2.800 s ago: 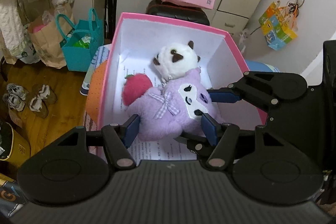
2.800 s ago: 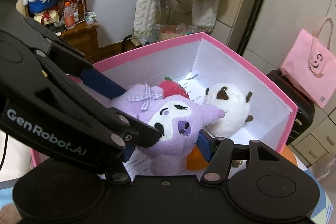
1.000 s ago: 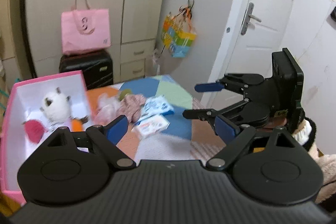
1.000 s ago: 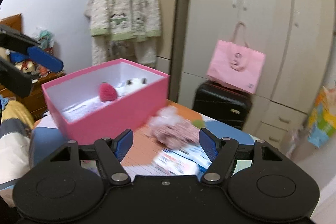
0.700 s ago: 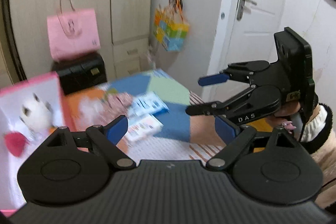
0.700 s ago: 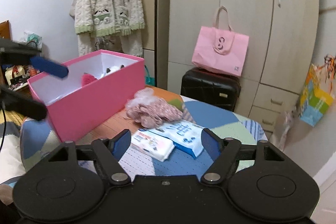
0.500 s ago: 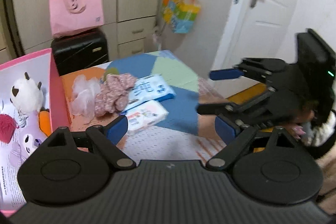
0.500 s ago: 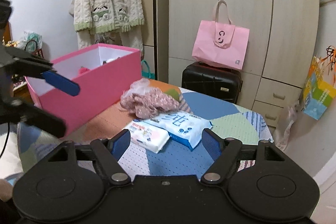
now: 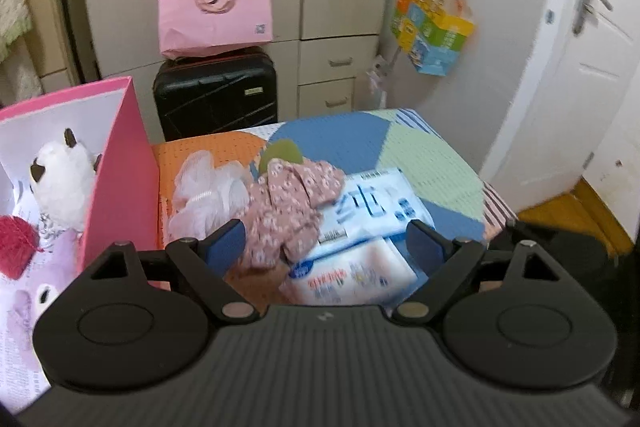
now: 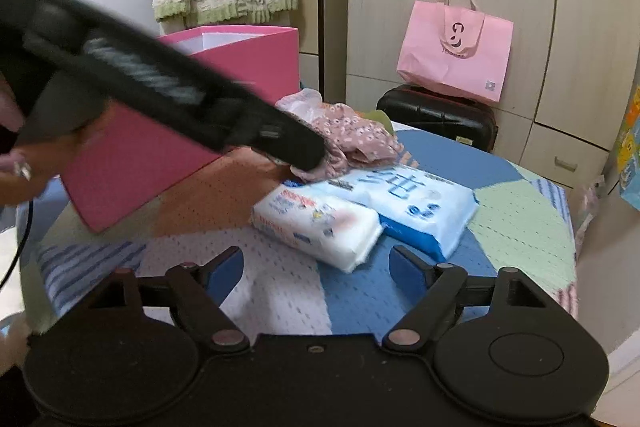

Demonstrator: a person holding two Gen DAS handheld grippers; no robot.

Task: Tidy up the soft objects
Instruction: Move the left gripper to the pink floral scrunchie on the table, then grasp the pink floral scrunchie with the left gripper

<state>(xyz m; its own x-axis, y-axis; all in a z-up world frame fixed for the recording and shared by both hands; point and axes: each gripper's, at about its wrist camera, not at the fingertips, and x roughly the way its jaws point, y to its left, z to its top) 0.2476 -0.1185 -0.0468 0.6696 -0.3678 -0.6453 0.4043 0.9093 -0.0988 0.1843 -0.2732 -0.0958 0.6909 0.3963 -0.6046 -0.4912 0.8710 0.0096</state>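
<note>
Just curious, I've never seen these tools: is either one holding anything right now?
No. The left hand-held gripper and the right hand-held gripper are both empty, the right one's jaws opening.

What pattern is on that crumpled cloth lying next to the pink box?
The crumpled cloth is dusty pink with a small white floral print, clearest in the left wrist view.

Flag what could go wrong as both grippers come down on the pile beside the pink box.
The left gripper is closing and the right gripper opening, both empty and close together, so they may collide. The floral cloth overlaps the blue wipes pack, so a grab could drag both. The mesh pouf touches the pink box.
</note>
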